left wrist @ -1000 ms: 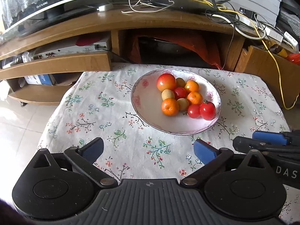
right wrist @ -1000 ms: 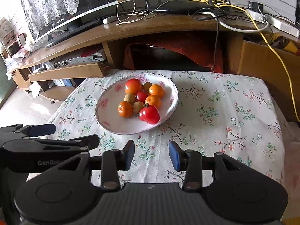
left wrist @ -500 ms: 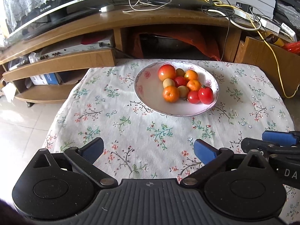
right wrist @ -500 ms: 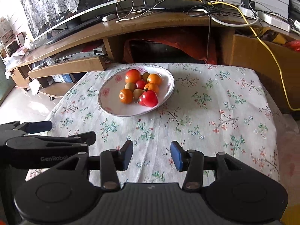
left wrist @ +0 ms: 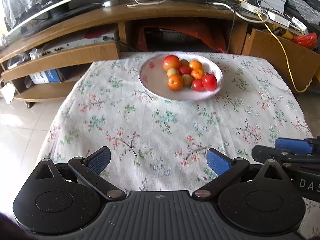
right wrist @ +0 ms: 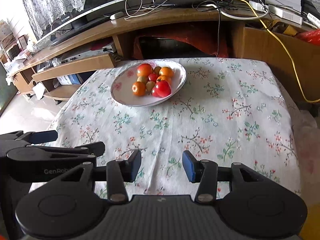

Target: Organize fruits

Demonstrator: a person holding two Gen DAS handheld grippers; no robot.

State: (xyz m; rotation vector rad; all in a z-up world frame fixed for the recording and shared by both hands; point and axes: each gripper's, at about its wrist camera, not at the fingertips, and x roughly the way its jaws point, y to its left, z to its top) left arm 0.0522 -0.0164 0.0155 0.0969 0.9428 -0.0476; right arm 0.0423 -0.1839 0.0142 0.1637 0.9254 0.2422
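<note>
The fruits (left wrist: 186,74) lay heaped in a shallow white bowl (left wrist: 152,76) with a pink flower print on its inner wall. The pile occupied the right half of the bowl, as seen from the left wrist view; the left half was bare. A large red-orange apple (left wrist: 171,62) sat at the far edge of the pile. A tangerine (left wrist: 175,82) sat at the near left edge, and two further orange fruits lay behind it toward the right. A red tomato (left wrist: 209,82) with a dark stem sat at the near right edge, touching a smaller red fruit beside it. Several small yellow-green fruits lay between these.

The bowl stood on the far part of the worktop (left wrist: 160,124), which was covered by a white cloth printed with flowering sprigs. The near part of the cloth carried nothing.

The left claw (left wrist: 158,160) hung over the near edge of the worktop, its blue pads spread wide with only cloth visible between them. The right claw (right wrist: 161,165) hung just beside it over the same near edge, its pads set narrower but apart, likewise with nothing between them. Both claws were well apart from the bowl.

Behind the worktop stood a wooden TV stand (left wrist: 100,18) bearing a television (right wrist: 80,14), tangled cables and a yellow cable (left wrist: 280,46). A red-orange cloth (left wrist: 200,34) hung in its open middle compartment. Pale floor tiles (left wrist: 20,120) showed at the left.
</note>
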